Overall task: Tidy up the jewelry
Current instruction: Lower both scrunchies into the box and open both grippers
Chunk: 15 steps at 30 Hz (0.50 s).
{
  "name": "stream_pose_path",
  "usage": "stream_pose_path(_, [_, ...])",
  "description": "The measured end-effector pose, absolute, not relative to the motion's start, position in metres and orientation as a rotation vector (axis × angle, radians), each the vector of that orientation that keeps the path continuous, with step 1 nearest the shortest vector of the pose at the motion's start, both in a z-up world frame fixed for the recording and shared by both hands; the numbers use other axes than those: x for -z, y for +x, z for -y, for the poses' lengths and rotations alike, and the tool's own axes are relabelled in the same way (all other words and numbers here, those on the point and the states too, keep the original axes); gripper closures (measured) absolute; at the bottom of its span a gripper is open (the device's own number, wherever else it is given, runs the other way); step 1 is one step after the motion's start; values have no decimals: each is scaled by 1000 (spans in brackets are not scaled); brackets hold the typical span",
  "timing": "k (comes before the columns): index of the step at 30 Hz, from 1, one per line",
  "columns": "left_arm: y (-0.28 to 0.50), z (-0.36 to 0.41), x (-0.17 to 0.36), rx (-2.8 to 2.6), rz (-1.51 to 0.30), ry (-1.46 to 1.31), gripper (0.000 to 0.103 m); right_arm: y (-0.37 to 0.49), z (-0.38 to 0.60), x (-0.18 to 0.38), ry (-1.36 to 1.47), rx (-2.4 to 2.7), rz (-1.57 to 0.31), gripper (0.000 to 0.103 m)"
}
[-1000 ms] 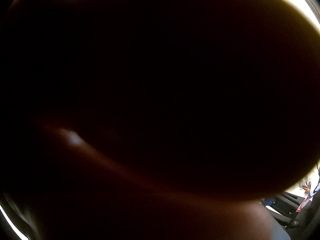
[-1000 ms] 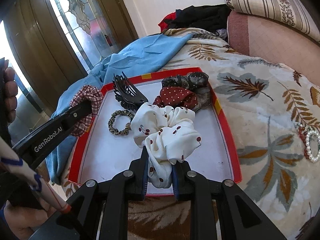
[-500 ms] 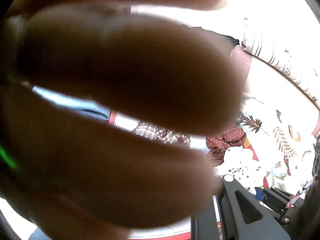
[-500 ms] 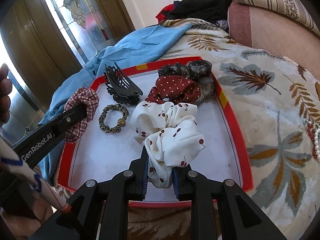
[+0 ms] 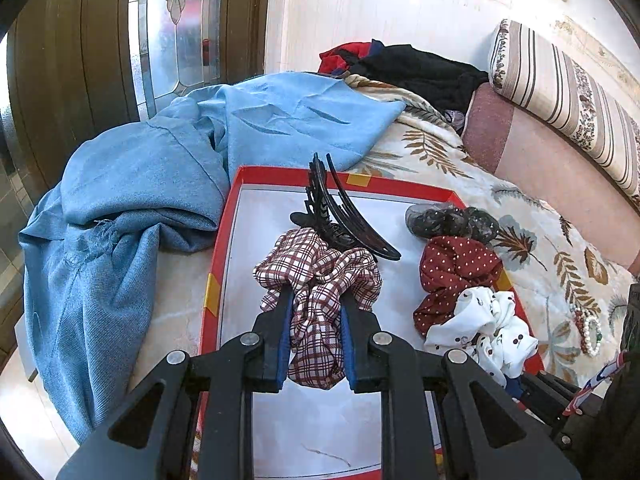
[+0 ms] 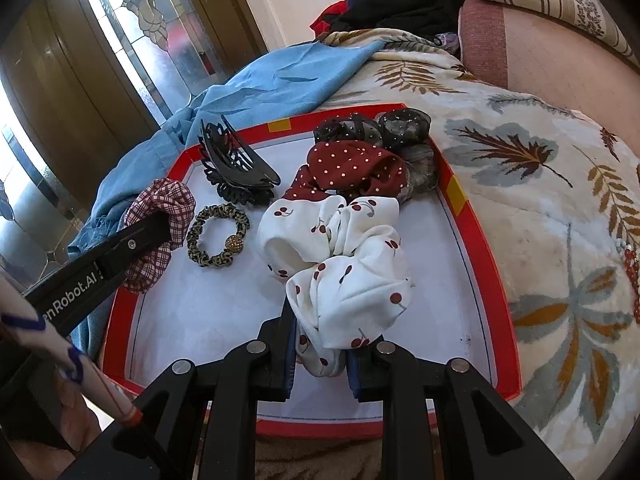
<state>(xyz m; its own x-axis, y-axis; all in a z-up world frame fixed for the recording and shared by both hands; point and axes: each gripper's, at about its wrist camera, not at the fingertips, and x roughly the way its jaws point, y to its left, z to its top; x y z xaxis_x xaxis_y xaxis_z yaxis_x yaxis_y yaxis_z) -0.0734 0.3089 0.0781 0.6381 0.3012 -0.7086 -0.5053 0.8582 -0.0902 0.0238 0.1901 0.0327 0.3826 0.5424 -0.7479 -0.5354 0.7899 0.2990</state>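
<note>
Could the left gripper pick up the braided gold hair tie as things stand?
Probably not yet: the left gripper is shut on the plaid scrunchie. The hair tie lies uncovered on the tray just beside it, so the path looks free otherwise.

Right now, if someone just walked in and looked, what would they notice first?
Probably the red-edged tray on the leafy bedspread, piled with hair things. The right gripper has its fingers shut on a white cherry-print scrunchie at the tray's near edge, and the left gripper pinches a red plaid scrunchie beside a black claw clip. A big blue cloth spills off the tray's left side.
</note>
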Motion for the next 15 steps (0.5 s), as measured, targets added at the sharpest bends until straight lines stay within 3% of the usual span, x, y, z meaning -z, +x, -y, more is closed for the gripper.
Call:
stream_pose_path(3, [-67, -315, -77, -477, -761, -293, 83, 28, -192, -30, -2, -678, -962, 80])
stream_pose_path(5, [-62, -316, -75, -483, -771, -298, 82, 30, -191, -29, 4, -677, -967, 74])
stream_pose_path(9, [-57, -319, -68, -494, -782, -305, 66, 28, -185, -30, 11, -681, -966, 46])
stream_pose_path(11, [-57, -317, -68, -496, -780, -304, 64, 25, -182, -35, 18, -690, -952, 44])
stream_pose_path(15, [-58, -314, -73, -503, -761, -300, 43, 13, -172, -47, -1, -685, -921, 43])
